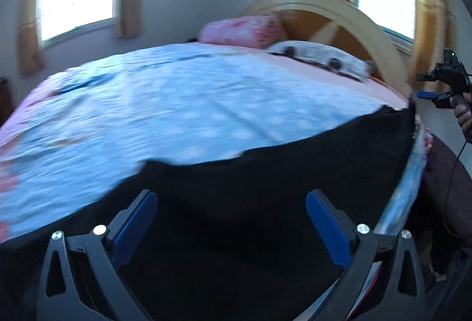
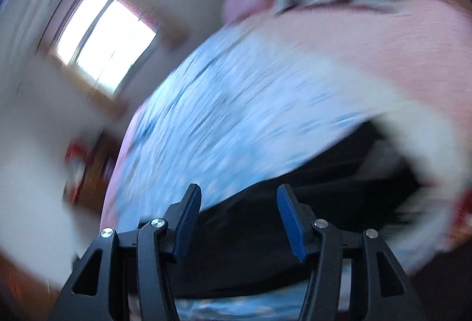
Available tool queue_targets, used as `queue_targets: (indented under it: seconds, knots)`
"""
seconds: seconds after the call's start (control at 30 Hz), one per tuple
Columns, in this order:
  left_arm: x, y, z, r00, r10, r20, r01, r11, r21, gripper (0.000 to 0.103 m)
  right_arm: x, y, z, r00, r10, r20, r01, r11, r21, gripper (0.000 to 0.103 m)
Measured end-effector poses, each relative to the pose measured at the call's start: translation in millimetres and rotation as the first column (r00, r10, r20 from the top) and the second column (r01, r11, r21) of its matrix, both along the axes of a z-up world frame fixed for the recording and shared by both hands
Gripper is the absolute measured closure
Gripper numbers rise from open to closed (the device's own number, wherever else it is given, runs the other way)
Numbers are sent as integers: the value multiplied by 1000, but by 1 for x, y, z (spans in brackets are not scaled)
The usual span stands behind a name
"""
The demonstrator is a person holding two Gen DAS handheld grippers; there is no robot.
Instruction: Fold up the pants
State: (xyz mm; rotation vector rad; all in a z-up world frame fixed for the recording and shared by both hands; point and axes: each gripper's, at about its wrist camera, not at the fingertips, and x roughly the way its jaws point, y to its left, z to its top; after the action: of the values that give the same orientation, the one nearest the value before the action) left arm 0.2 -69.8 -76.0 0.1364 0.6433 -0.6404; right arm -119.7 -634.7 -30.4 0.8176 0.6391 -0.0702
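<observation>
Along the near edge of the bed (image 1: 177,103), the black pants (image 1: 236,203) lie spread over the light-blue patterned cover, reaching toward the bed's right-hand near corner, where the cloth's edge rises to a point. The left gripper (image 1: 231,228) hangs low over the dark fabric, aimed forward across the bed toward the headboard (image 1: 354,14); its blue-padded fingers (image 1: 138,220) stand wide apart with nothing between them, only the pants beneath.

In the left wrist view, the right gripper (image 1: 427,85) appears at the bed's right edge, held up above the mattress by a hand (image 1: 464,114) wrapped around its handle, its fingers pointing inward toward the raised corner of the pants; whether it touches the cloth cannot be told. From its own camera the right gripper (image 2: 239,220) is tilted, the scene slanting and heavily blurred, its fingers (image 2: 290,220) parted and empty above the black fabric (image 2: 295,188) near the bed's edge.

At the head of the bed a pink pillow (image 1: 242,30) and a white pillow (image 1: 318,55) rest against the curved wooden headboard.
</observation>
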Motion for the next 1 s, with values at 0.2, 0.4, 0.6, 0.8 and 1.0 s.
queue_targets:
  seconds: [0.2, 0.4, 0.6, 0.8, 1.0]
  knots:
    - [3, -56, -21, 998, -60, -23, 61, 997, 43, 0, -15, -27, -16, 989, -112, -95, 114, 994, 7, 48]
    - [7, -59, -34, 996, -74, -59, 76, 996, 45, 0, 3, -25, -29, 979, -144, -144, 161, 981, 108, 48]
    - [10, -56, -46, 992, -94, -89, 96, 995, 18, 0, 20, -37, -43, 939, -220, -264, 242, 969, 51, 56]
    - [9, -52, -46, 988, -119, -94, 117, 993, -21, 0, 41, -34, -37, 962, -201, -184, 207, 978, 15, 89]
    - [10, -52, -47, 989, -114, -97, 112, 993, -26, 0, 27, -14, 26, 980, -129, 154, 135, 990, -33, 89]
